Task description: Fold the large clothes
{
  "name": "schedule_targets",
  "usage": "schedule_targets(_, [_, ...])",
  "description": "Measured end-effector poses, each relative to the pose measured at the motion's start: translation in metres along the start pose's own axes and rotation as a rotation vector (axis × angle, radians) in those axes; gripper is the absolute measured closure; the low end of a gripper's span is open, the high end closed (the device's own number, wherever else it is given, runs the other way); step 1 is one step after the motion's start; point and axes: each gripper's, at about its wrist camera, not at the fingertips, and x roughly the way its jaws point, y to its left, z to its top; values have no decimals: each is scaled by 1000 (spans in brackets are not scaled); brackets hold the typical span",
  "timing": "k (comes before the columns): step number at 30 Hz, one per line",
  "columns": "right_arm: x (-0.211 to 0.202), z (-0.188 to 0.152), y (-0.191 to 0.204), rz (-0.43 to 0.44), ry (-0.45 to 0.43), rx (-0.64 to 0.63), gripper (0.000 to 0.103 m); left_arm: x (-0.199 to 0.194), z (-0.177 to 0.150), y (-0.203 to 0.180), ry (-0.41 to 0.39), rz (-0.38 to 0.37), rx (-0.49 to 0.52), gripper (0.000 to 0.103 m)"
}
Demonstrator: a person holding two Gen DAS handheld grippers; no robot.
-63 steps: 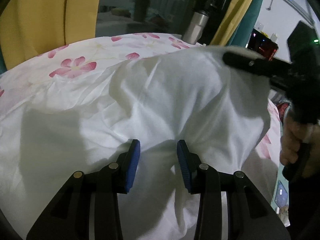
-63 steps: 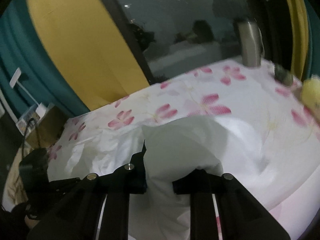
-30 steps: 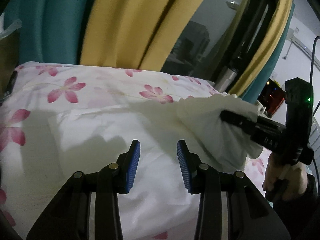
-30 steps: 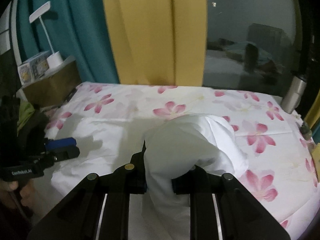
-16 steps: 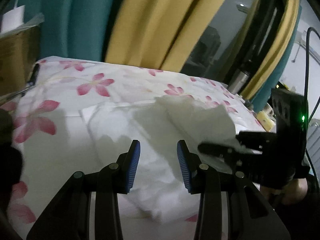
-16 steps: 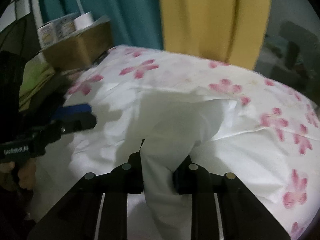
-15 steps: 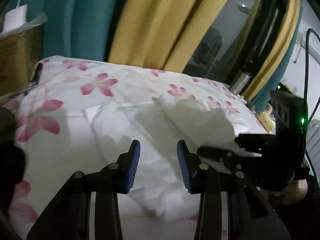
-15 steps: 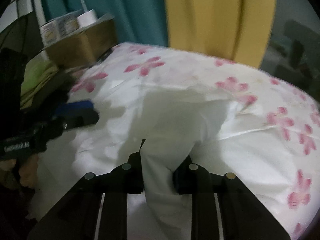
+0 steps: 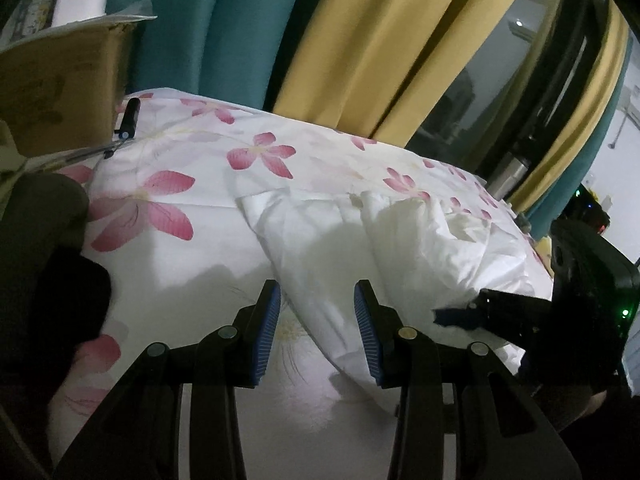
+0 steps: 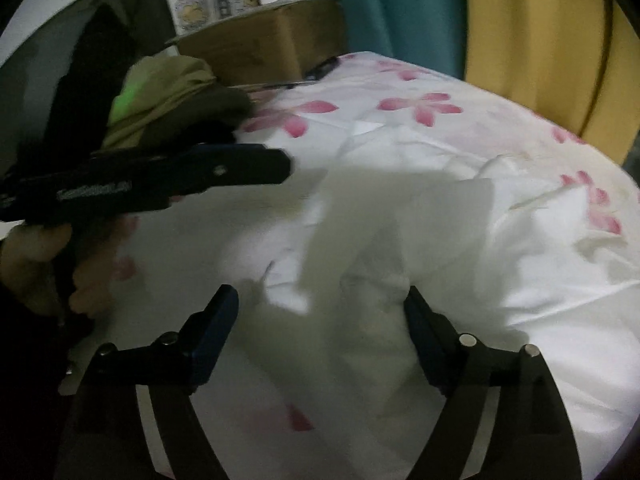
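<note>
**Right jaws letting go of the white fold**

My right gripper [image 10: 320, 332] has been carrying a bunched handful of the white garment [image 9: 400, 248] across the flowered bedspread [image 9: 192, 196]; a second ago that cloth was pinched tight, and now my right jaws have just been opening and are standing wide apart, with the released cloth slumping loose between them, neither pad pressing on it. My left gripper [image 9: 316, 324] has been sliding across the bed meanwhile, its jaws unchanged: part-way apart and gripping nothing, though the near edge of the garment is lying in the gap between the blue pads [image 9: 268, 324].

In the left wrist view the bedspread is filling the frame, the garment is lying crumpled from centre out to 3 o'clock, and my right gripper is coming in at 4 o'clock. In the right wrist view the garment is spreading from centre to 3 o'clock, my left gripper is reaching in at 9 o'clock, an olive pile of clothes [image 10: 172, 92] is sitting at 10 o'clock, and a cardboard box [image 10: 272, 40] at 11 o'clock.

I am judging that one fold is just being laid down. The heap is looking rumpled, so the next move is probably calling for smoothing the layer flat, then finding a fresh edge to pinch for another fold.
</note>
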Motion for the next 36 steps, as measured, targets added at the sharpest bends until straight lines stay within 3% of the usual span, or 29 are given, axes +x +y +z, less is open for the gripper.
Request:
schedule_targets(7, [-54, -1, 3, -10, -113, -3, 21, -3, 22, -26, -32, -14, 77, 62])
schedule_targets(10, [-80, -6, -2, -49, -161, 12, 21, 7, 30, -51, -18, -56, 130, 53])
schedule_targets(14, [-112, -17, -18, -109, -231, 55, 21, 36, 34, -85, 42, -142, 200, 51])
schedule_targets(17, [-129, -31, -45, -209, -255, 106, 21, 69, 33, -103, 120, -195, 219, 51])
schedule_targets(20, [-141, -50, -82, -313, -248, 198, 21, 97, 30, -110, 190, -171, 240, 51])
schedule_targets(25, [-146, -81, -139, -376, -221, 383, 21, 125, 34, -99, 232, -156, 218, 51])
schedule_targets(26, [-146, -86, -146, -373, -214, 407, 21, 128, 34, -97, 237, -174, 219, 61])
schedule_targets(28, [-138, -93, -158, -347, -194, 446, 21, 133, 32, -97, 261, -196, 243, 100])
schedule_targets(32, [-121, -91, -167, -277, -191, 480, 21, 110, 36, -98, 194, -206, 250, 101])
schedule_targets(36, [-109, -80, -168, -262, -181, 453, 21, 66, 52, -83, 92, -192, 202, 101])
